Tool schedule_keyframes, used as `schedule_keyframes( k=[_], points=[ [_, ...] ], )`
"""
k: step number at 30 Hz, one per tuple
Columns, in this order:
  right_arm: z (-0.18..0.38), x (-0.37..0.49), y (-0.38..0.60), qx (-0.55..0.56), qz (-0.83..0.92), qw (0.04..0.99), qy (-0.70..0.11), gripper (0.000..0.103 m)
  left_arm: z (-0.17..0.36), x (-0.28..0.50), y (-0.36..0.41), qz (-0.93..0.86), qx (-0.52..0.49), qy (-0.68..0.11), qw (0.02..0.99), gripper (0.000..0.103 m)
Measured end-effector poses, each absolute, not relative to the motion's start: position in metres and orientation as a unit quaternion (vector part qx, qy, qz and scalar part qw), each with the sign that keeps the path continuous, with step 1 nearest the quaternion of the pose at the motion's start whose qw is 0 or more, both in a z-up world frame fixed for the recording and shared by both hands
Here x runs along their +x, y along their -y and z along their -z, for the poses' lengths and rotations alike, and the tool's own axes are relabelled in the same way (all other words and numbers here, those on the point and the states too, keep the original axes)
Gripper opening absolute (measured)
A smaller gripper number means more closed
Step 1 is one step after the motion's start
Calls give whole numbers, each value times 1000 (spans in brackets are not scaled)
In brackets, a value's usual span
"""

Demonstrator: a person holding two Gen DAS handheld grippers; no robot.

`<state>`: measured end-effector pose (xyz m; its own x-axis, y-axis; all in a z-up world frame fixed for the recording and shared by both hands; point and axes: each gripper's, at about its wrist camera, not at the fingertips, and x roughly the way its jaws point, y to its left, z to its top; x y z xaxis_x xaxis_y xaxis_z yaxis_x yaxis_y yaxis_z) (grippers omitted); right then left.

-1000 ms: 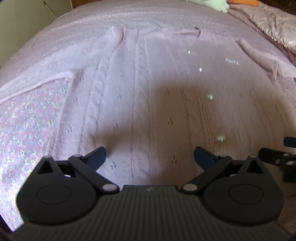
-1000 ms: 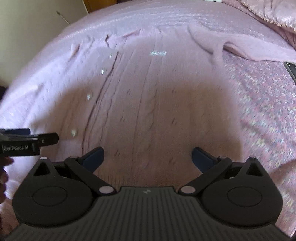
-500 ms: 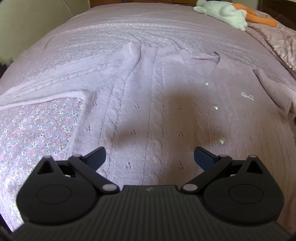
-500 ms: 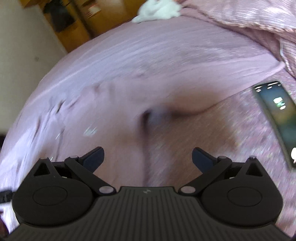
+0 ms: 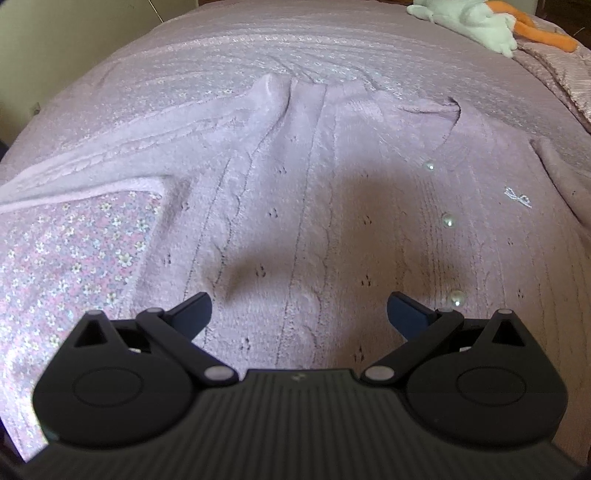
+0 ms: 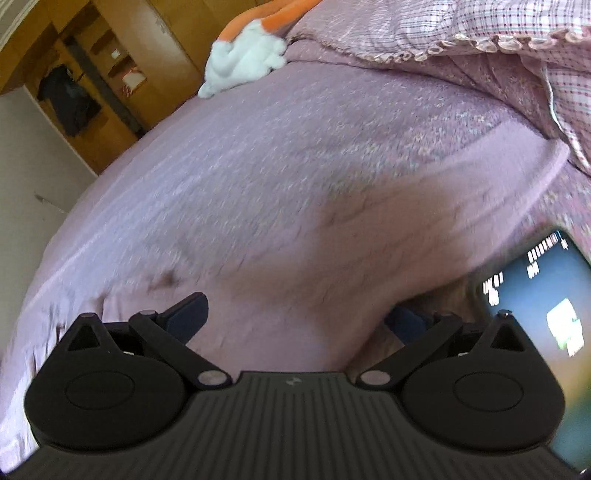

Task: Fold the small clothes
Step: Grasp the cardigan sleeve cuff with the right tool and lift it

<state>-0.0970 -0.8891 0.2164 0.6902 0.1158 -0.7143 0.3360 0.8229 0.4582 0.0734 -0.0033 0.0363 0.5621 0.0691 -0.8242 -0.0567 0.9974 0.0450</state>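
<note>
Both grippers gape wide: left gripper (image 5: 298, 310) still over the cardigan (image 5: 332, 206), right gripper (image 6: 295, 314) swung toward the phone (image 6: 546, 317).

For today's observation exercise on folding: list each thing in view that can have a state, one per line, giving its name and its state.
Left gripper: open, empty, over the cardigan.
Right gripper: open, empty, near a sleeve.
Cardigan: spread flat on the bed, unfolded, sleeves out sideways.
Pearl buttons: in a row down the front; fastening unclear.
Phone: screen lit, lying on the bed.
Plush toy: lying on the bed's far side.
</note>
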Motion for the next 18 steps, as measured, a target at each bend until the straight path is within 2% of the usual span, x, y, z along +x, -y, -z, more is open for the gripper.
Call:
schedule_keyframes(
  k=[5, 6, 7, 8, 10, 11, 12, 18],
  points=[
    [-215, -81, 916, 344, 85, 864, -357, 103, -40, 78, 9, -34, 20, -454, 890, 103],
    [-215, -80, 920, 351, 94, 864, -349, 98, -40, 79, 10, -34, 23, -453, 891, 103],
    [-214, -79, 924, 357, 104, 863, -341, 82, -39, 80, 12, -34, 26, -453, 891, 103],
    [-214, -79, 927, 361, 113, 863, -335, 71, -39, 81, 13, -33, 27, -454, 890, 103],
    [-215, -80, 933, 360, 132, 863, -329, 22, -38, 82, 14, -31, 28, -455, 890, 103],
    [-217, -83, 934, 354, 136, 867, -323, 15, -38, 82, 15, -30, 28, -455, 890, 103],
    [-222, -86, 935, 343, 135, 875, -314, 10, -37, 82, 15, -29, 28, -455, 889, 103],
    [-267, -117, 931, 290, 138, 913, -253, 8, -36, 80, 11, -33, 28, -455, 890, 103]
  ],
)
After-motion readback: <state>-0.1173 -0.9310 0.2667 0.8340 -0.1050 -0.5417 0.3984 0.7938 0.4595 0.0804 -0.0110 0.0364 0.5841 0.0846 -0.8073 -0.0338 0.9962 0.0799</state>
